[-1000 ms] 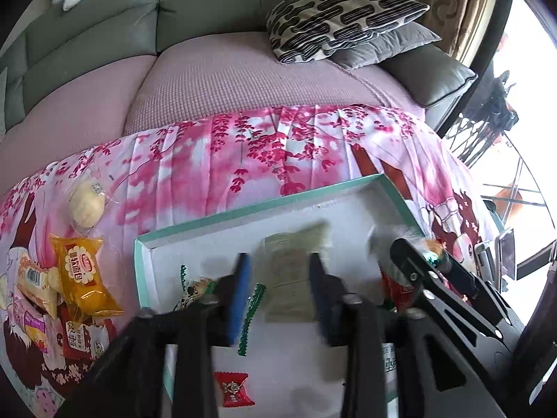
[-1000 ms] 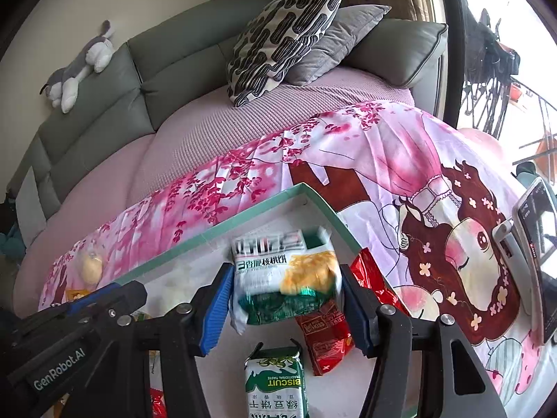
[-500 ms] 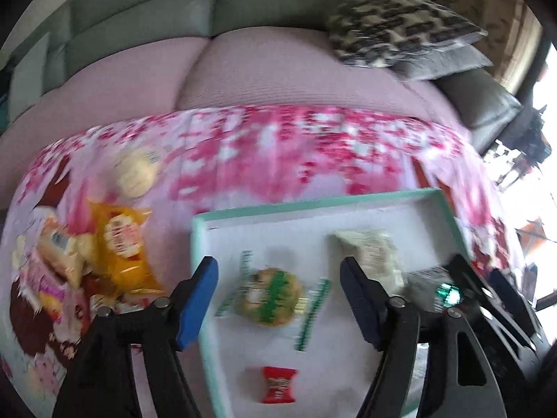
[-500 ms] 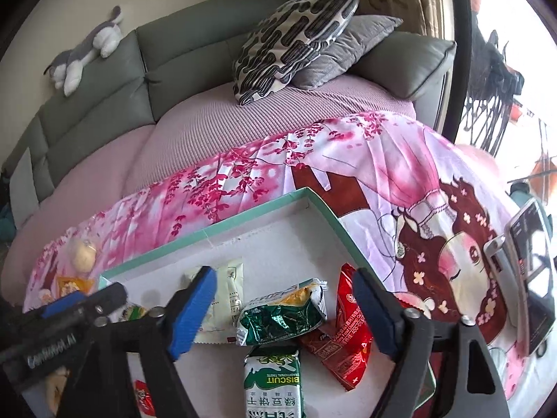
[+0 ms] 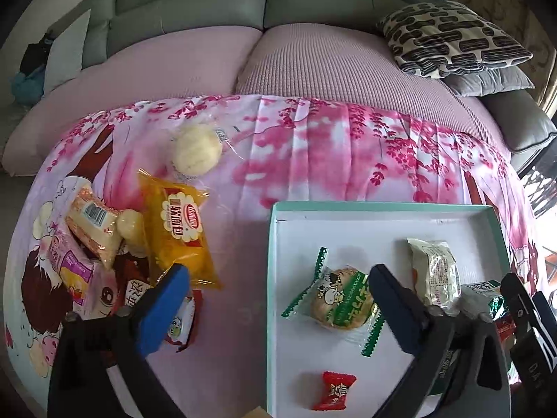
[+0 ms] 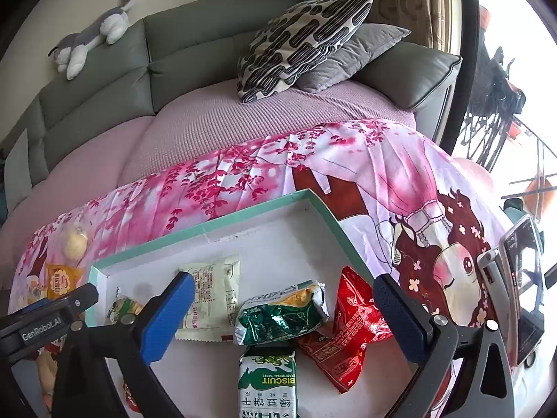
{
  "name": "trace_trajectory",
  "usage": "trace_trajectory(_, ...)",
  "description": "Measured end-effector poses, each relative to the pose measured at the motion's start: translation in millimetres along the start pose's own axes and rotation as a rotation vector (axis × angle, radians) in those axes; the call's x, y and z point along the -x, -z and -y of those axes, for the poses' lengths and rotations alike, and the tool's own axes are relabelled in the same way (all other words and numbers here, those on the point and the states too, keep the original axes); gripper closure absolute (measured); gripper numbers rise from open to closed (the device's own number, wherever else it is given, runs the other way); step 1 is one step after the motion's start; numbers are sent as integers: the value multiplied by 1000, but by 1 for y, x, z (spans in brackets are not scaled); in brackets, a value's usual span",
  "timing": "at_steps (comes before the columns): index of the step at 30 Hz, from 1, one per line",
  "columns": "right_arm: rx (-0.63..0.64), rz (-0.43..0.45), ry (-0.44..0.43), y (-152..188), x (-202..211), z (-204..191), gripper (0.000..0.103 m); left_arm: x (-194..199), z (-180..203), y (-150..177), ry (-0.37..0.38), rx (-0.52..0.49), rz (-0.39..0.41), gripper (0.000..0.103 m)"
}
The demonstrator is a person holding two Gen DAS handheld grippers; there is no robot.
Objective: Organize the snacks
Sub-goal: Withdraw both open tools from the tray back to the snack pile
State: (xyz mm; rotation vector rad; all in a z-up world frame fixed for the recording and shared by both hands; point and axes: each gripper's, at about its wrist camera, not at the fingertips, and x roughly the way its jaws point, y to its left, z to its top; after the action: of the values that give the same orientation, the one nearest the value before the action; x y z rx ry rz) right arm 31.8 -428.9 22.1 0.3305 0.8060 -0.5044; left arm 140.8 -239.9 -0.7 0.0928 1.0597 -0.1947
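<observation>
The left gripper [image 5: 278,299] has its blue-padded jaws spread wide with nothing between them, straddling the left wall of the shallow white cardboard tray with a teal rim [image 5: 383,206]: one finger hangs over the loose snack pile, the other over the tray floor. Just beside that inner finger lies the round biscuit in a green-and-white zigzag-edged wrapper [image 5: 339,301], and nearer the camera a small red wrapped candy [image 5: 333,391]. A pale cream sachet [image 5: 433,271] lies further right in the tray.

Only the left wrist view shows the unsorted heap on the pink cherry-blossom cloth [image 5: 330,146]: a yellow-orange soft-bread packet [image 5: 179,233], a clear-wrapped pale round bun [image 5: 197,150] and a tan wafer packet with a barcode [image 5: 93,224], all outside the tray.

The right gripper [image 6: 283,306] is likewise wide open and empty, above the tray's right part. Its view alone shows a crumpled dark-green foil bag [image 6: 280,315], a green-and-white "BISCUIT" packet [image 6: 268,383] touching it from below, and a shiny red foil bag [image 6: 350,331] leaning against the tray's right wall. Beyond sit a black-and-cream patterned cushion [image 6: 303,41] and a grey plush toy [image 6: 92,36] on the sofa back.
</observation>
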Motion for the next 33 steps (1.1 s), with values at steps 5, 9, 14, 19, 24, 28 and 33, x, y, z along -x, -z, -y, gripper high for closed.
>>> trace_trajectory(5, -2, -5, -1, 0, 0, -1, 0, 2, -3, 2, -9, -1, 8, 0)
trace_trajectory(9, 4, -3, 8, 1, 0, -3, 0, 5, -9, 2, -8, 14, 13, 0)
trace_trajectory(14, 31, 8, 13, 2, 3, -10, 0, 14, -21, 1, 8, 41, 32, 0)
trace_trajectory(19, 49, 9, 12, 2, 5, -18, 0, 21, -38, 1, 6, 61, 37, 0)
trace_trajectory(24, 65, 22, -3, 2, 9, -31, 0, 31, -59, 2, -34, 75, 55, 0)
trace_trajectory(28, 74, 28, -40, 2, 13, -45, 0, 41, -83, 1, -60, 114, 76, 0)
trace_trajectory(33, 97, 36, -73, 4, 17, -65, 0, 53, -117, 3, -103, 154, 109, 0)
